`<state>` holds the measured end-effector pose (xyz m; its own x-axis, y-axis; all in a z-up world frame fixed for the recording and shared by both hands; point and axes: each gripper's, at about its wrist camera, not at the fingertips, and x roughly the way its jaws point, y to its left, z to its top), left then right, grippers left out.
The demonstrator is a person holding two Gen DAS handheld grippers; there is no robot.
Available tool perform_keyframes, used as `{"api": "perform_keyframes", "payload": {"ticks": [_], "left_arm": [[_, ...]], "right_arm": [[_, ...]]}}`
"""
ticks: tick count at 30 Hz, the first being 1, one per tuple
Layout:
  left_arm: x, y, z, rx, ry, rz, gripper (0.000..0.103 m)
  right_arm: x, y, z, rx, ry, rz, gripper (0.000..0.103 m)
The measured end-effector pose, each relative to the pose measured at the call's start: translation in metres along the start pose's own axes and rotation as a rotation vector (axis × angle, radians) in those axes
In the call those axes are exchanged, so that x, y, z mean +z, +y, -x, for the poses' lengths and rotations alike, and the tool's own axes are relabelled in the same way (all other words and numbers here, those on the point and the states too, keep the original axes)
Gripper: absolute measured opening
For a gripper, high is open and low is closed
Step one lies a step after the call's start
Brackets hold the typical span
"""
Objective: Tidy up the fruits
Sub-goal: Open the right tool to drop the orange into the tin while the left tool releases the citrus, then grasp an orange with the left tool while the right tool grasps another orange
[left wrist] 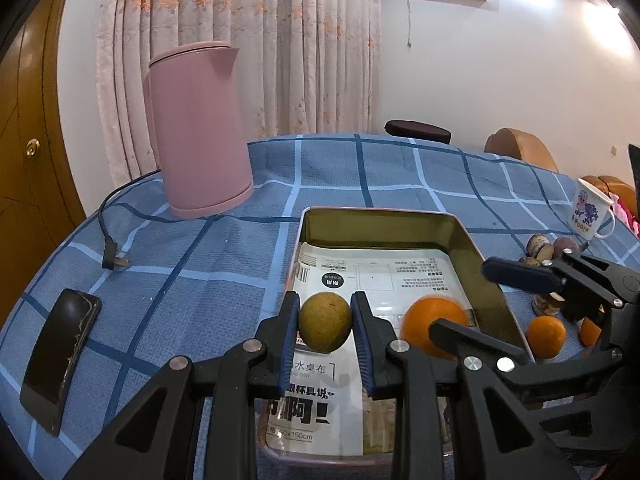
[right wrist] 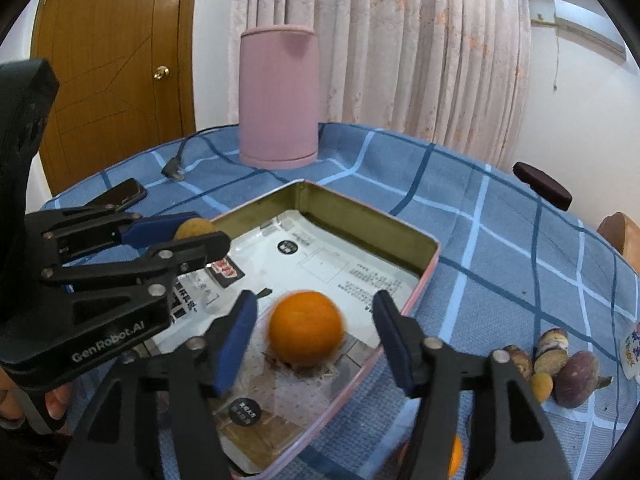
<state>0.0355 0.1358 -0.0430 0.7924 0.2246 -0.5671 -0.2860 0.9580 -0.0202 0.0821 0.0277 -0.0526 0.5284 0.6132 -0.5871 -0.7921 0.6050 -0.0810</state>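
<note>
Loosely, orange (right wrist: 306,326) between right hand-held gripper (right wrist: 316,338) pads.

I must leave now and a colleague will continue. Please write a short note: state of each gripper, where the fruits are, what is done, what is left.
Left gripper: shut on the brownish-green fruit, above the tin tray.
Right gripper: open around the orange, pads not touching; the orange looks to be in the tray.
Done: that orange.
Left: put the held fruit down; then the small oranges and purple fruits on the tablecloth beside the tray.
</note>
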Motion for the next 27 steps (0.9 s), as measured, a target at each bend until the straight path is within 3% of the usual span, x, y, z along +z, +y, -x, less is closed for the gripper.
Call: {"api": "perform_keyframes", "payload": {"ticks": [2, 5, 10, 15, 22, 25, 27], "left_arm": [[0.0, 0.002, 0.006, 0.006, -0.014, 0.015, 0.05], [0.002, -0.001, 0.02, 0.002, -0.065, 0.031, 0.066], [0.002, -0.025, 0.038, -0.067, -0.105, 0.012, 0.066], [-0.005, -0.067, 0.044, -0.154, -0.095, -0.057, 0.067], [-0.01, -0.11, 0.045, -0.199, -0.074, -0.148, 0.067], [-0.012, -0.12, 0.042, -0.202, -0.065, -0.174, 0.066], [-0.014, -0.125, 0.039, -0.209, -0.053, -0.184, 0.066]], "right_arm": [[-0.001, -0.004, 0.006, -0.012, -0.016, -0.012, 0.079], [-0.008, -0.012, 0.026, -0.043, -0.038, -0.021, 0.079], [-0.033, -0.045, 0.069, -0.17, -0.058, -0.082, 0.083], [-0.071, -0.088, 0.103, -0.261, -0.034, -0.218, 0.085], [-0.092, -0.11, 0.102, -0.268, 0.032, -0.286, 0.083], [-0.096, -0.111, 0.093, -0.234, 0.068, -0.298, 0.075], [-0.098, -0.112, 0.089, -0.22, 0.092, -0.301, 0.056]]}}
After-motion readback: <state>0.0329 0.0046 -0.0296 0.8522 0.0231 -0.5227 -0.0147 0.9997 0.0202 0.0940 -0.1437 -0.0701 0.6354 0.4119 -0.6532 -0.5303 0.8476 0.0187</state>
